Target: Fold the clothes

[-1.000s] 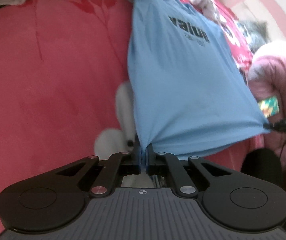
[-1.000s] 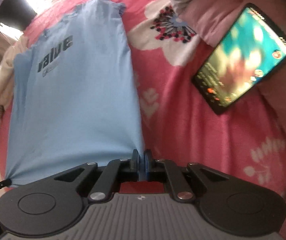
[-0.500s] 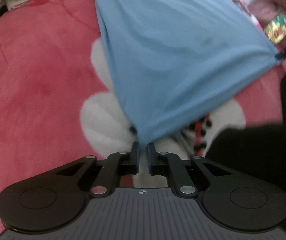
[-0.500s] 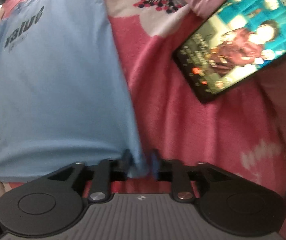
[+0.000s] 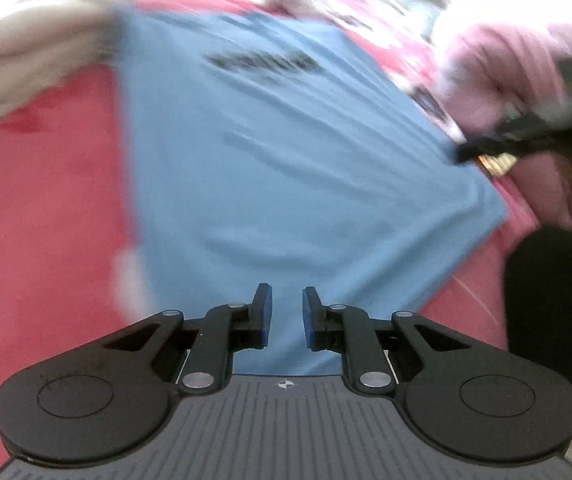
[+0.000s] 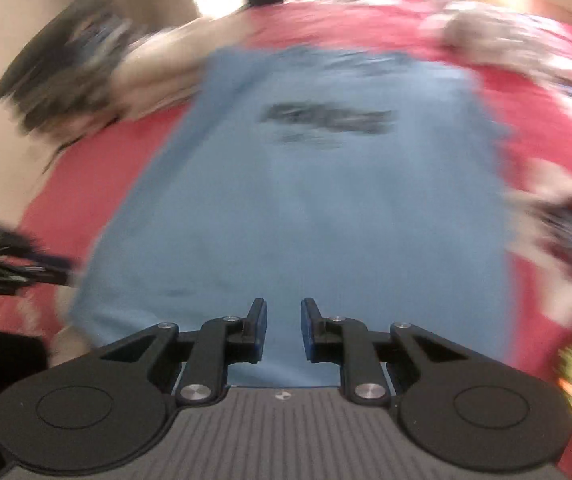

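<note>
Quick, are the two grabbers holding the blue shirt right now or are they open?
Left hand-held gripper: open, holding nothing; the blue shirt lies beyond it.
Right hand-held gripper: open, holding nothing.

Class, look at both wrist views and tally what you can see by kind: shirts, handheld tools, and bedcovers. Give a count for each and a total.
Blue shirt: 1
Tools: 2, the left tool and the right tool, both open
Red bedcover: 1
Total: 4
</note>
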